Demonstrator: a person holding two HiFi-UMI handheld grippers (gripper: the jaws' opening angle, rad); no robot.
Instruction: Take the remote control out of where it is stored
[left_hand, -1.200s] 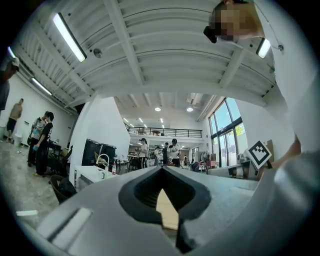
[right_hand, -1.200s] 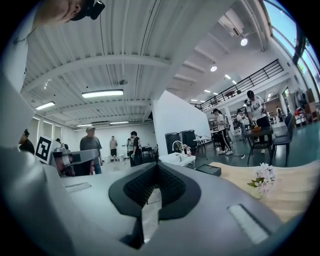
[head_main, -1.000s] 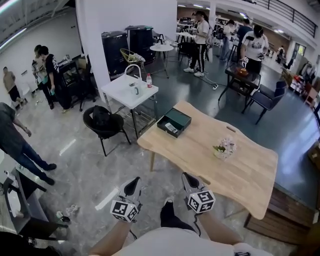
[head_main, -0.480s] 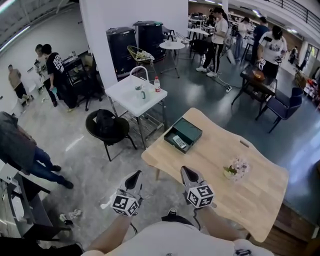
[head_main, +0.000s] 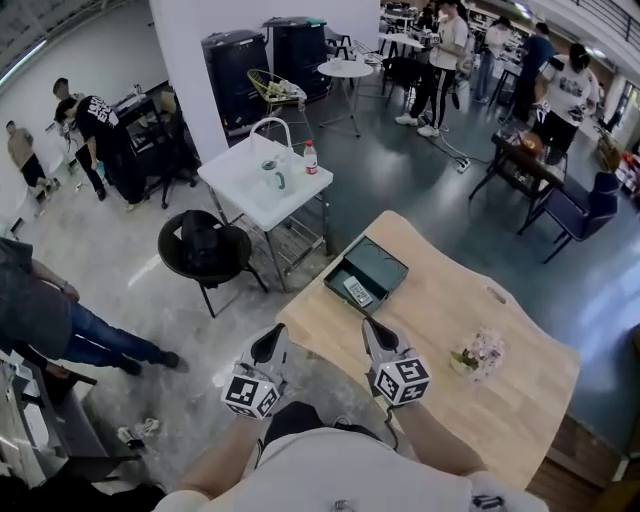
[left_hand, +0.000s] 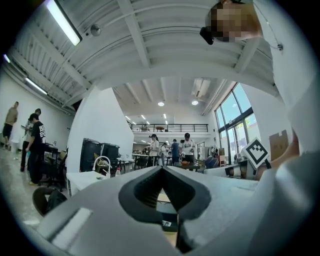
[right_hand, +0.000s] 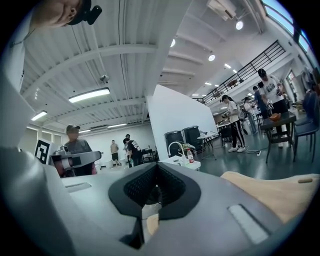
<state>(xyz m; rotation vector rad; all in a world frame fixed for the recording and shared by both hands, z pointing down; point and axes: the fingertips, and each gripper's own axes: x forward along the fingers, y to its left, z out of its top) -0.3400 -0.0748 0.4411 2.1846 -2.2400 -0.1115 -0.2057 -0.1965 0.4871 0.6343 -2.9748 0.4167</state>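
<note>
As I have walked up over the last second, the box (head_main: 382, 263) now lies close ahead. The left gripper (head_main: 270, 345), jaws pinched together on nothing, hangs short of the box, off the table (head_main: 430, 330) edge. The right gripper (head_main: 374, 336), likewise closed and empty, is over that edge, nearer the box. Inside the box, at its near end, rests the remote control (head_main: 357, 292). Reaching comes next, I judge.
</note>
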